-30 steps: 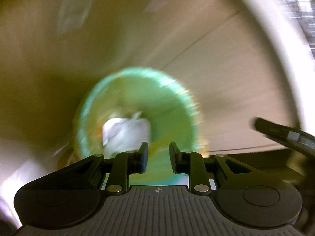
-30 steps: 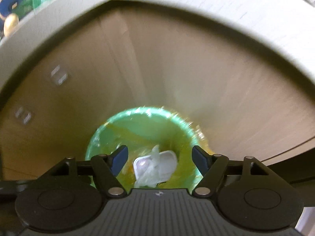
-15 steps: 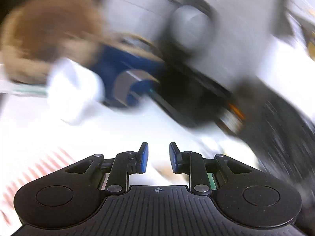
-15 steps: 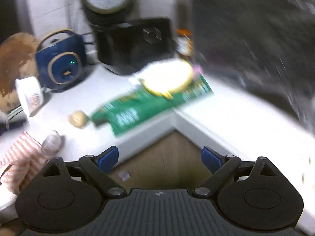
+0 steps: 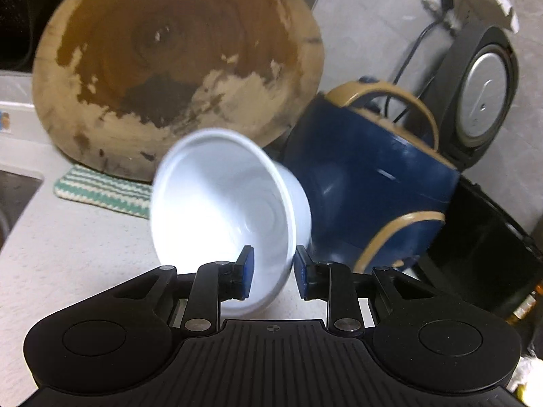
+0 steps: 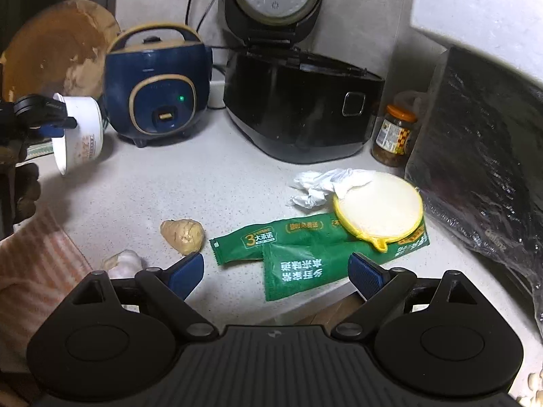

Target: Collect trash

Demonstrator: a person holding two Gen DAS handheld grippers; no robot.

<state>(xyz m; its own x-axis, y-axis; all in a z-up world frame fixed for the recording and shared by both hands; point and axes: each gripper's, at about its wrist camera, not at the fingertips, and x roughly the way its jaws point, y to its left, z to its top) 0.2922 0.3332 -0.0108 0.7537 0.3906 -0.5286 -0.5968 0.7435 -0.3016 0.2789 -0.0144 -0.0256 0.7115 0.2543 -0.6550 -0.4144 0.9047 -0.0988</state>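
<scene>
Several scraps await us on the desk: green packets (image 6: 305,254) and yellow lid (image 6: 380,212) near its front edge, crumpled wrapper (image 6: 319,185) behind; left tongs (image 5: 273,273) are opening astride the white cup's (image 5: 227,217) rim; right tongs (image 6: 276,271) gape empty above the packets.

Dim kitchen light, strong fisheye bending at the edges.
Glare bleached the inside of the white cup (image 5: 230,203), and motion blur smeared it and the blue cooker (image 5: 370,183). The right wrist view was sharper; the counter (image 6: 220,183) looked evenly lit, corners dark.
</scene>
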